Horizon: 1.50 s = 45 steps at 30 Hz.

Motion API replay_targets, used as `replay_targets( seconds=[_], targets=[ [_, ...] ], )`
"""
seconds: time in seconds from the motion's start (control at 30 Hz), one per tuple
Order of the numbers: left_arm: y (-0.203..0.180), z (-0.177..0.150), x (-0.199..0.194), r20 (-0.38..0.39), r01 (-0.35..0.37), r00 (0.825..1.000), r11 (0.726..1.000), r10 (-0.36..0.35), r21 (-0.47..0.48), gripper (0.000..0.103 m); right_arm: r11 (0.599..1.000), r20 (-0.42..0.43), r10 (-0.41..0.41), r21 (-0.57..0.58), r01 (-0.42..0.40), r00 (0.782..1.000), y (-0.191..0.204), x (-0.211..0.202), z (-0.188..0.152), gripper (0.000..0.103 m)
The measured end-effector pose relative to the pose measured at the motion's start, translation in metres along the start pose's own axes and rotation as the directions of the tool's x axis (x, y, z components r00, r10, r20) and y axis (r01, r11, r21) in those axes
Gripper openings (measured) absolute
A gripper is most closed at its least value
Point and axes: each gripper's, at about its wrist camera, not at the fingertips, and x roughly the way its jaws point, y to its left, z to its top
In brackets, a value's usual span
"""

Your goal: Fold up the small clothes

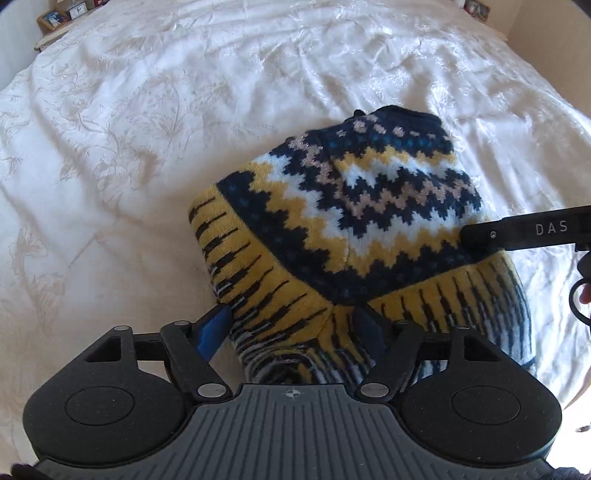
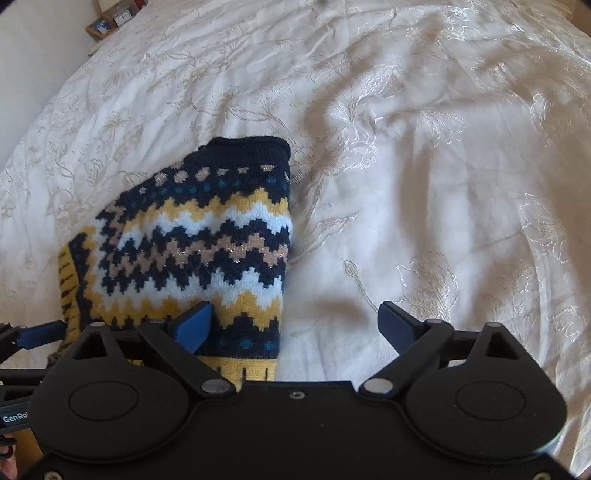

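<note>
Sweater (image 1: 332,206) lies folded on bed (image 1: 129,147). Soft, thick knit, light, non-slip; likely slumps if lifted. Grip at ribbed hem. L gripper (image 1: 293,325) & R gripper (image 2: 297,321): fingers open, nothing clamped.

sweater (image 1: 354,206): near hem hidden under claw body | shelf items (image 1: 62,14): too small to tell
</note>
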Motion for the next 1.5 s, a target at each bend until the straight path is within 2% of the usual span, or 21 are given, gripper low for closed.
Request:
replay_targets(
  seconds=[0.13,0.3,0.47,0.67,0.93,1.1,1.17,1.37,1.5],
  targets=[
    [0.014,0.001,0.005,-0.026,0.04,0.999,0.997,-0.042,-0.061,0.087,0.997,-0.015,-0.049,-0.059,0.048,0.999,0.004,0.016,-0.002,0.101],
    [0.021,0.003,0.007,-0.038,0.063,0.997,0.995,-0.065,-0.073,0.091,0.998,-0.022,-0.053,-0.034,0.053,0.998,0.006,0.007,0.006,0.101],
    [0.022,0.003,0.006,-0.041,0.069,0.997,0.994,-0.073,-0.087,0.093,0.998,0.089,-0.044,-0.034,0.048,0.995,0.018,-0.022,0.021,0.101],
    [0.024,0.004,0.007,-0.052,0.064,0.996,0.994,-0.068,-0.091,0.096,0.992,0.003,-0.095,-0.08,0.095,0.995,0.041,0.02,0.042,0.101],
    [0.027,0.015,0.01,-0.094,0.061,0.993,0.993,-0.071,-0.102,0.103,0.991,0.005,-0.113,-0.071,0.113,0.994,0.047,0.032,0.049,0.102],
    [0.022,0.018,-0.002,-0.071,0.006,0.997,0.996,-0.012,-0.085,0.103,0.991,0.046,-0.122,-0.055,0.125,0.991,0.046,0.015,0.043,0.102],
    [0.021,0.019,-0.008,-0.052,-0.025,0.998,0.996,0.021,-0.082,0.103,0.987,0.034,-0.146,-0.062,0.148,0.989,0.047,0.006,0.041,0.102],
    [0.021,0.02,-0.033,-0.013,-0.105,0.995,0.984,0.104,-0.145,0.103,0.986,0.014,-0.148,-0.075,0.148,0.989,0.05,-0.02,0.028,0.102],
    [0.018,0.015,-0.049,-0.009,-0.101,0.995,0.976,0.101,-0.193,0.103,0.988,-0.008,-0.126,-0.089,0.125,0.992,0.051,-0.041,0.015,0.102]
  ],
)
